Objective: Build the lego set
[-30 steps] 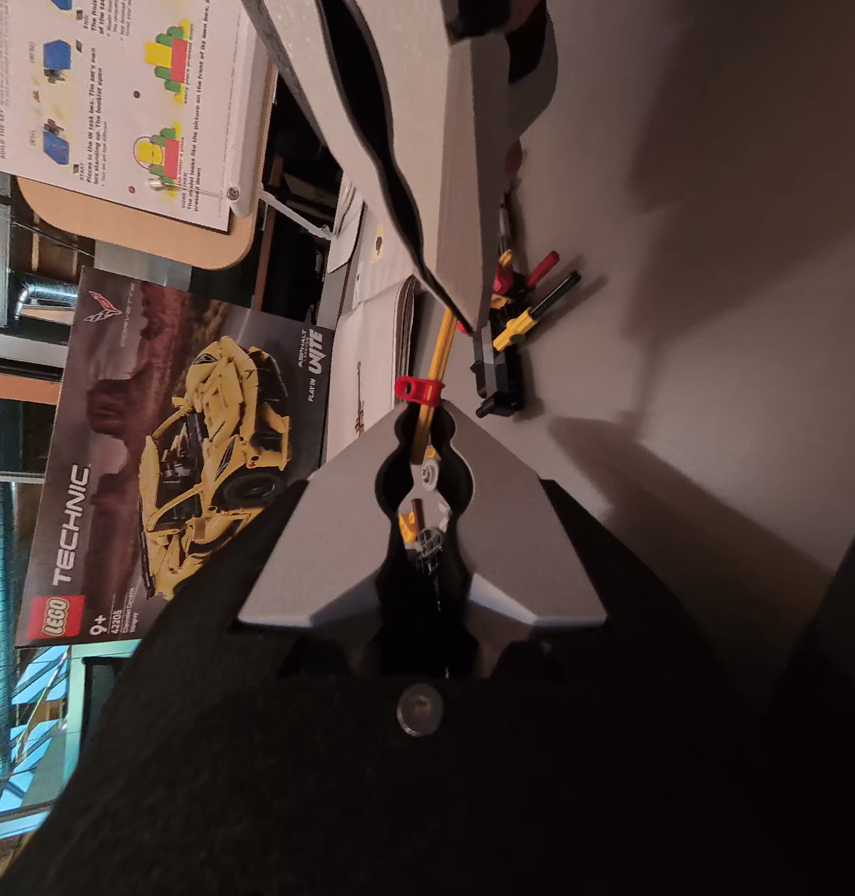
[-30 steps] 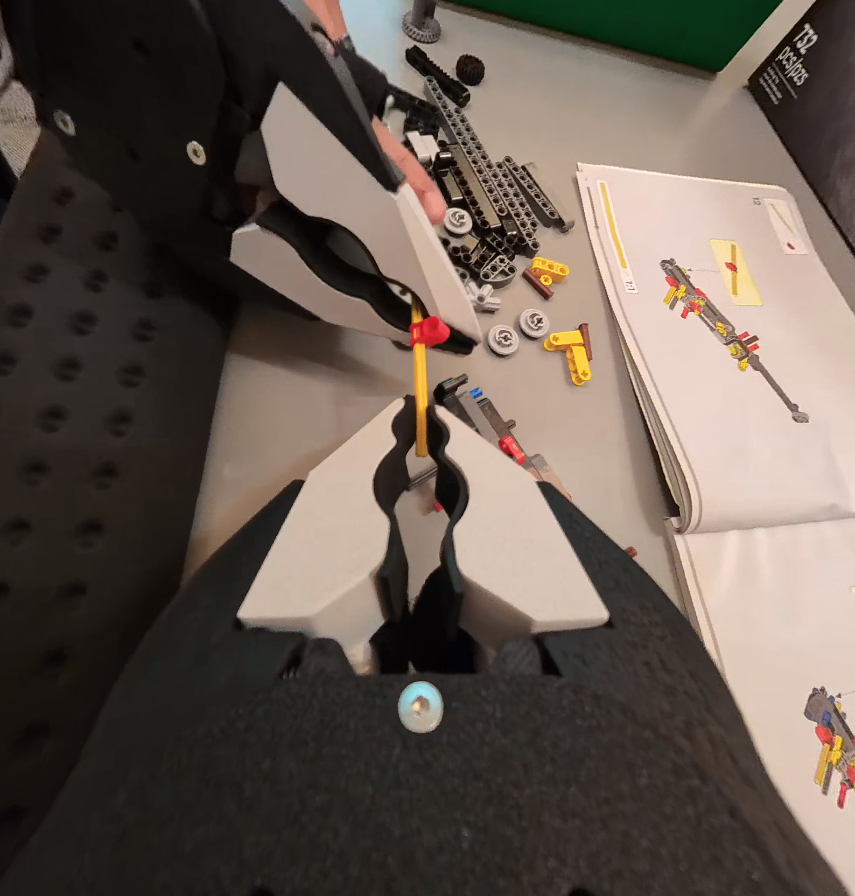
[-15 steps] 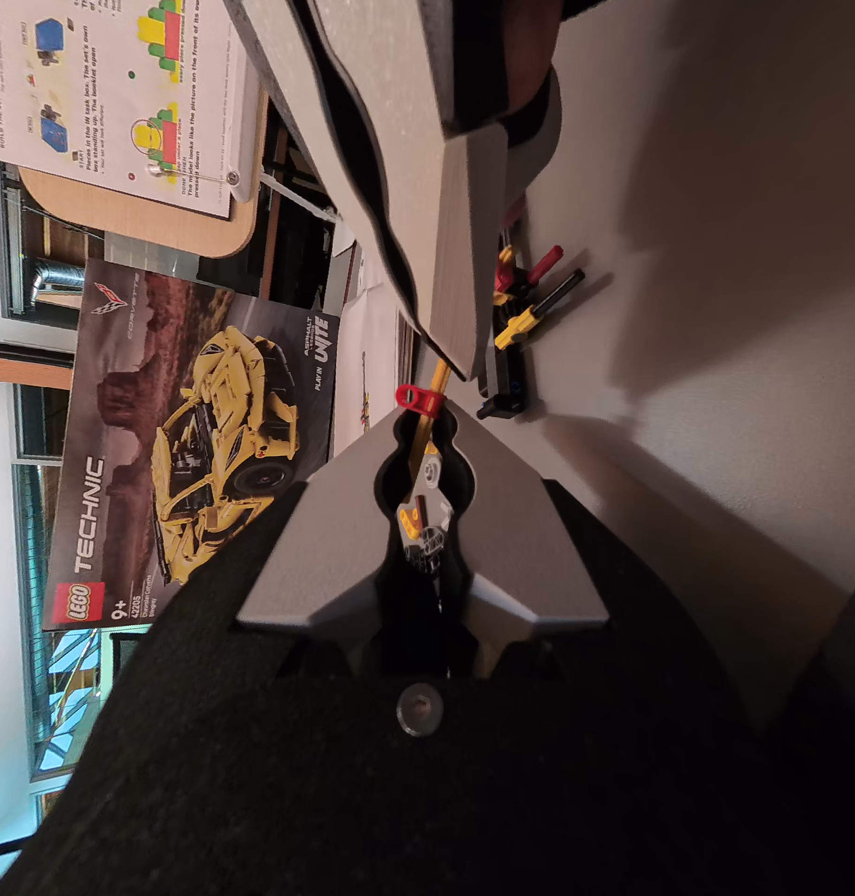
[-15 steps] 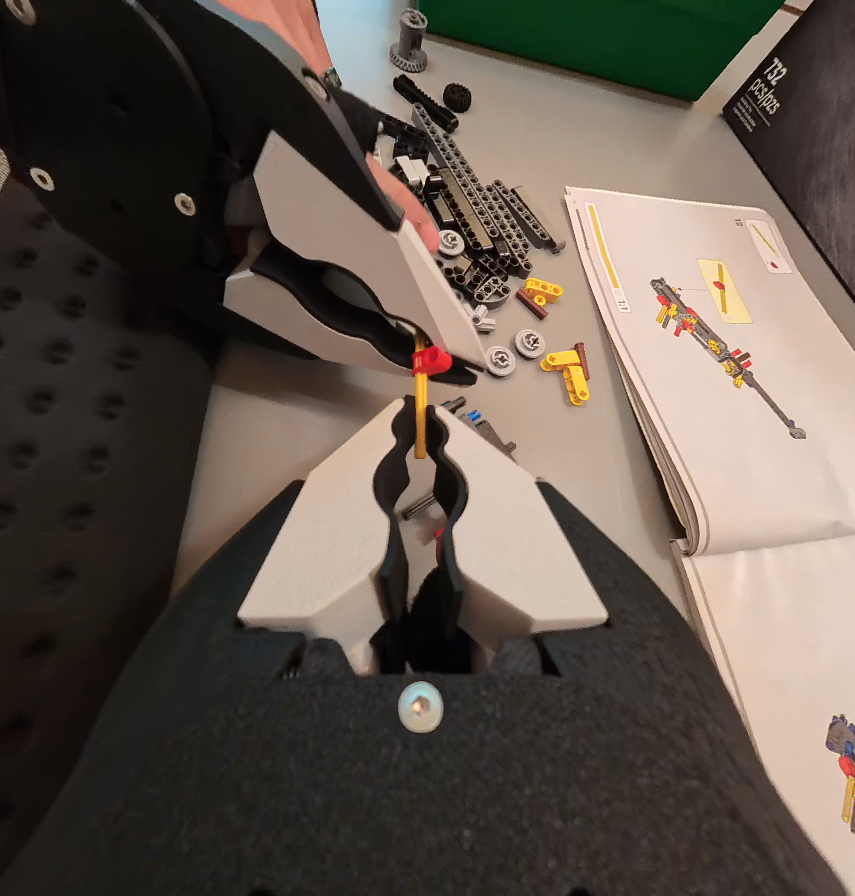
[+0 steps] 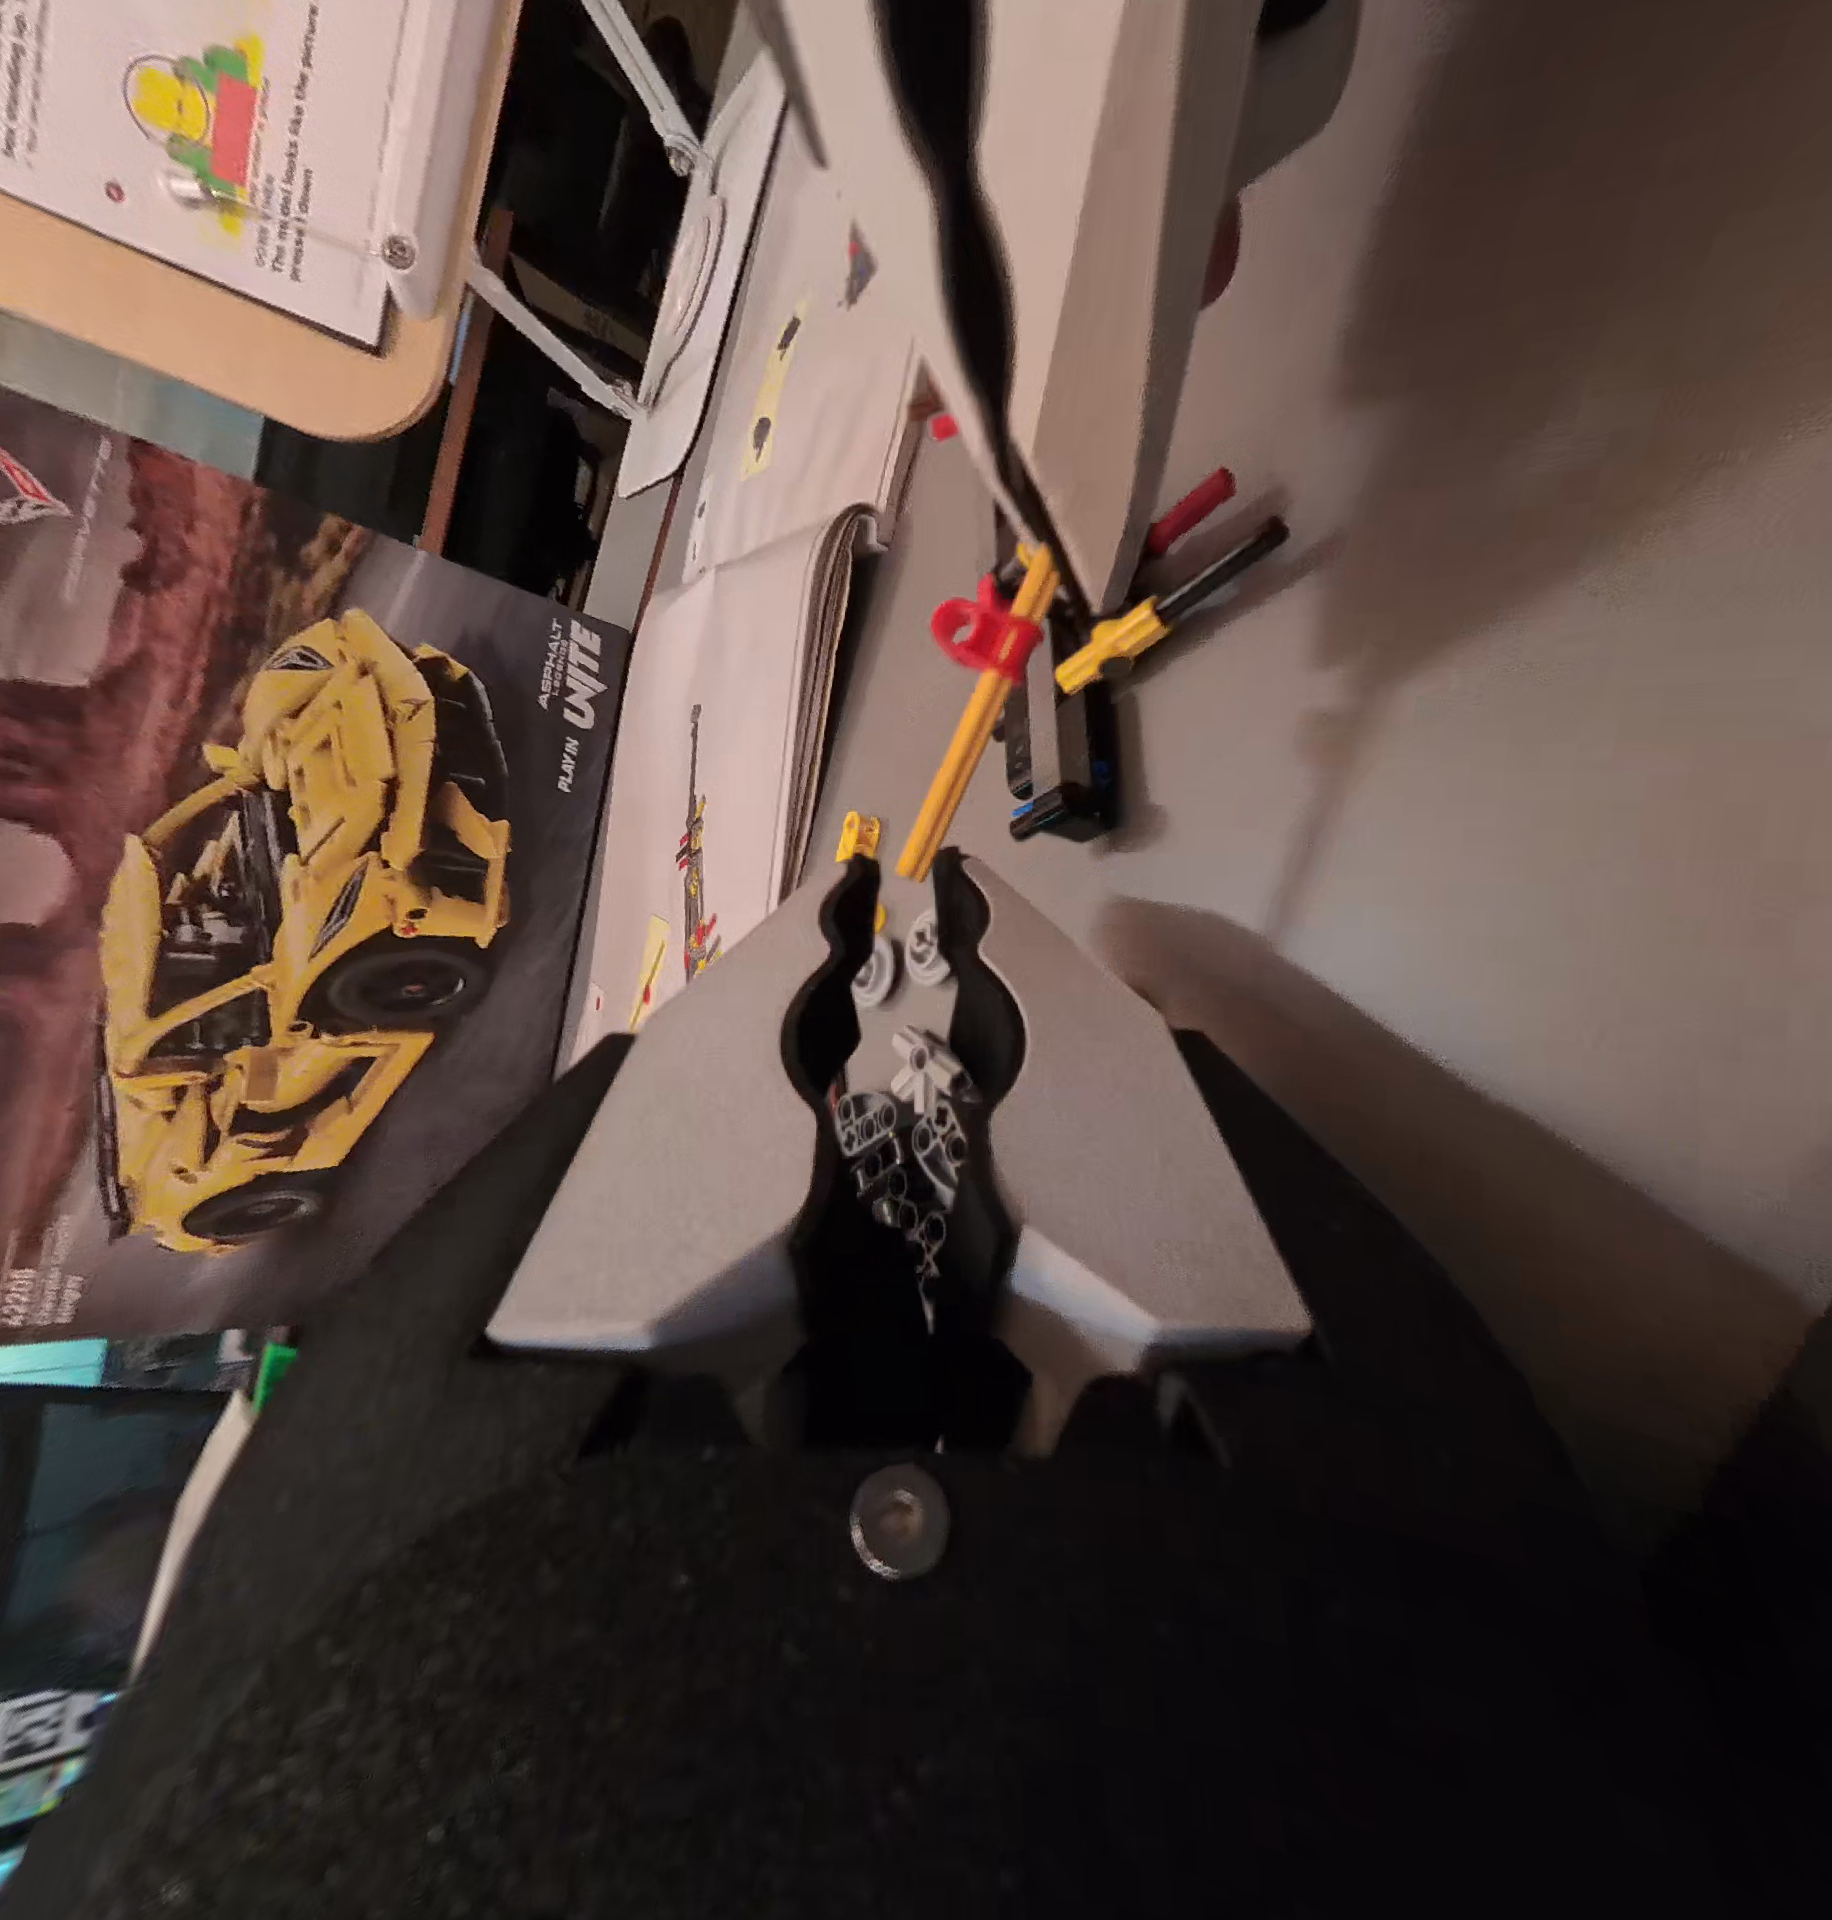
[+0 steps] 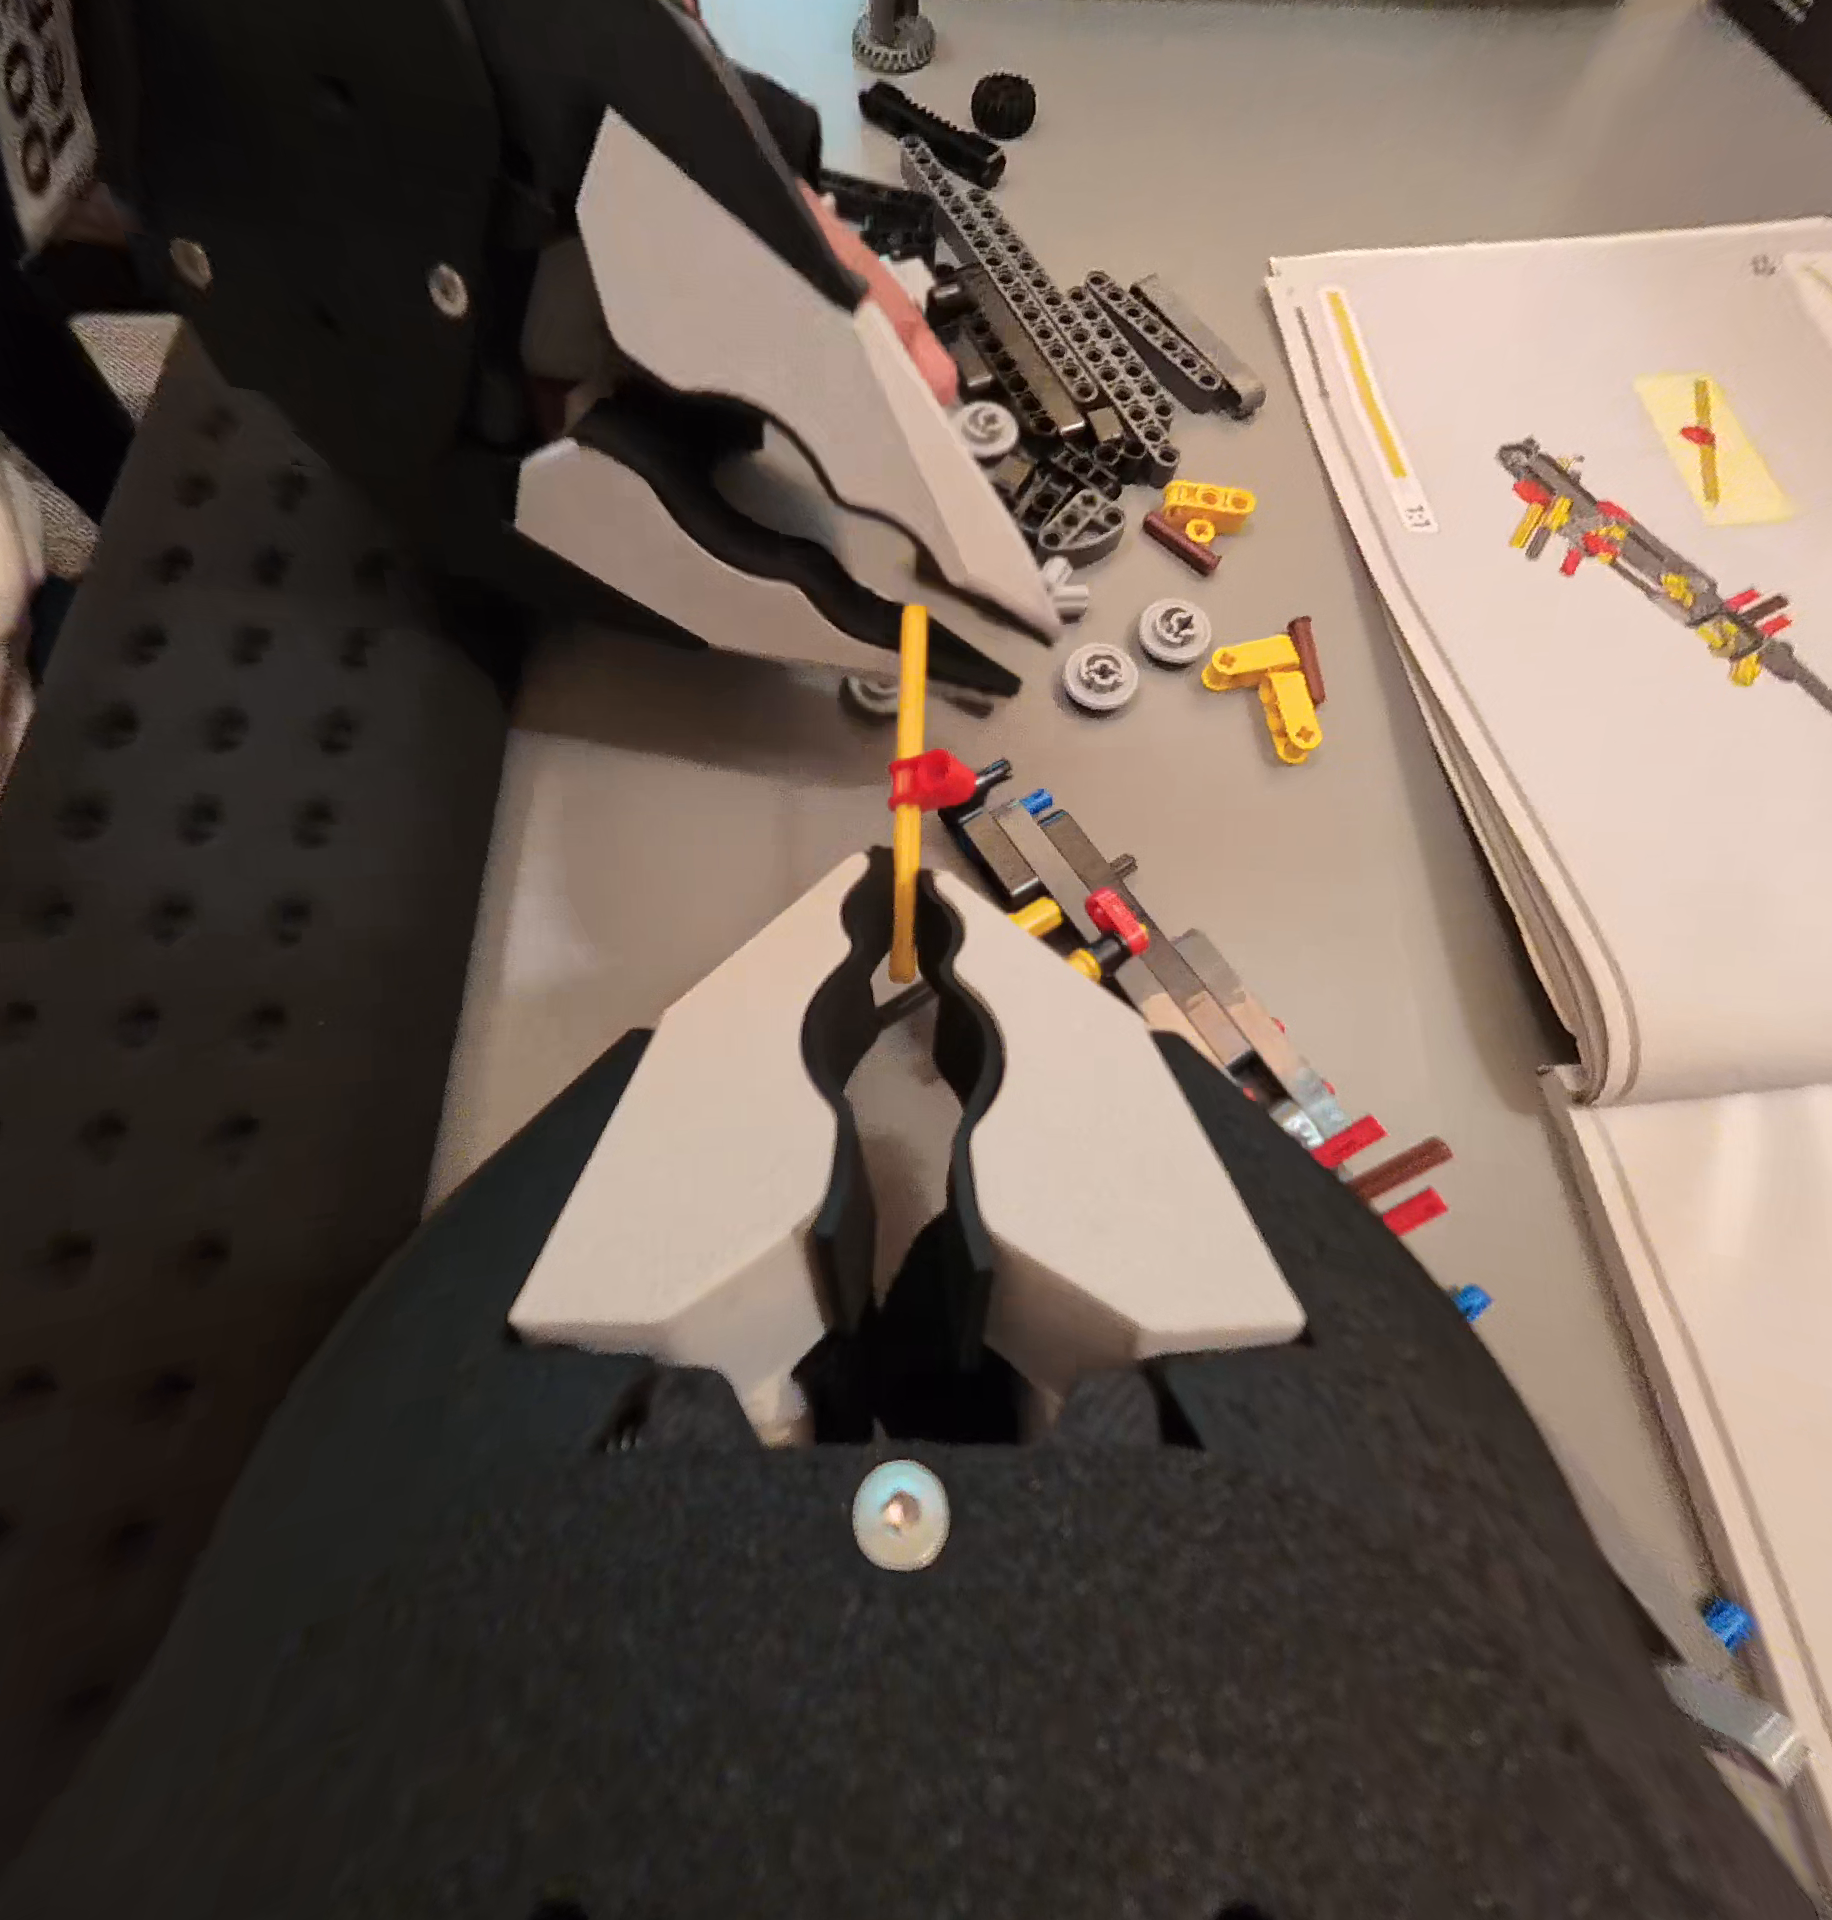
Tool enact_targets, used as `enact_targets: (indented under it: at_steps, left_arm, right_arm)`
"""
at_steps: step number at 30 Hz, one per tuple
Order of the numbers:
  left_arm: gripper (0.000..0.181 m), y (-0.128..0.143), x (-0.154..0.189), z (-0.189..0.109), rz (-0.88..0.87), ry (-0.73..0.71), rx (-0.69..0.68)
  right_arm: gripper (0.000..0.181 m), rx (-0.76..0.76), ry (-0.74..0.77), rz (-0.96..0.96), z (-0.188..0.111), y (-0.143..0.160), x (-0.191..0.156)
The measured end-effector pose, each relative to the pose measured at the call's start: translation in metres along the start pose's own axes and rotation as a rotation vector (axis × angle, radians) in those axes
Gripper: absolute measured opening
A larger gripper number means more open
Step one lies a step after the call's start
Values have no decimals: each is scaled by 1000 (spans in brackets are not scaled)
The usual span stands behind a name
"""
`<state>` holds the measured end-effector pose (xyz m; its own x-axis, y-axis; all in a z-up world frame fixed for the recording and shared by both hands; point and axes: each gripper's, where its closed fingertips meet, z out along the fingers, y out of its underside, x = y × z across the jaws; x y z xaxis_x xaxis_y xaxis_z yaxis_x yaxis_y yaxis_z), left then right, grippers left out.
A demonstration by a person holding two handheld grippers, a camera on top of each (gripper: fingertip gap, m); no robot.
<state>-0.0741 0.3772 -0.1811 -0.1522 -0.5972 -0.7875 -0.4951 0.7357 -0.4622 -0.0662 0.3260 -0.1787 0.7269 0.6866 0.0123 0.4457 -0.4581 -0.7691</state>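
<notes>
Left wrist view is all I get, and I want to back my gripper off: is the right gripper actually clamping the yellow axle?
Observer: Yes. The right gripper is shut on the yellow axle near one end, its fingertips pinching it.
Operator: Good. Any gears around? I see none.
Observer: Two, a grey gear and a small black gear, beyond the pile of dark beams.

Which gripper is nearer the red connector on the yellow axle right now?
Right. The right gripper is shut on the yellow axle, its tips just below the red connector. The left gripper is open at the axle's far end, beyond the connector.
</notes>
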Motion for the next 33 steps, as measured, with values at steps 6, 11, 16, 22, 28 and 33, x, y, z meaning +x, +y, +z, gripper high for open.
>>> enact_targets:
  at_steps: [6, 11, 16, 22, 28, 33]
  left_arm:
    - [22, -20, 5, -9, 70, -9, 114]
    - [3, -26, 10, -14, 107, 0, 139]
    - [2, -23, 15, -12, -1, 113, 128]
    - [2, -25, 15, -13, 28, 97, 128]
    - [2, -26, 22, -12, 84, 94, 114]
    - [3, -27, 25, -10, -4, 166, 133]
  right_arm:
    - [3, 17, -71, 36, -5, -1, -6]
    - [3, 29, -82, 26, -6, 0, -7]
    - [3, 8, 99, -215, -3, -4, -1]
    - [3, -65, 213, -357, 2, -6, 1]
    - [3, -142, 265, -462, 10, 0, 1]
    - [5, -78, 162, -296, 9, 3, 0]
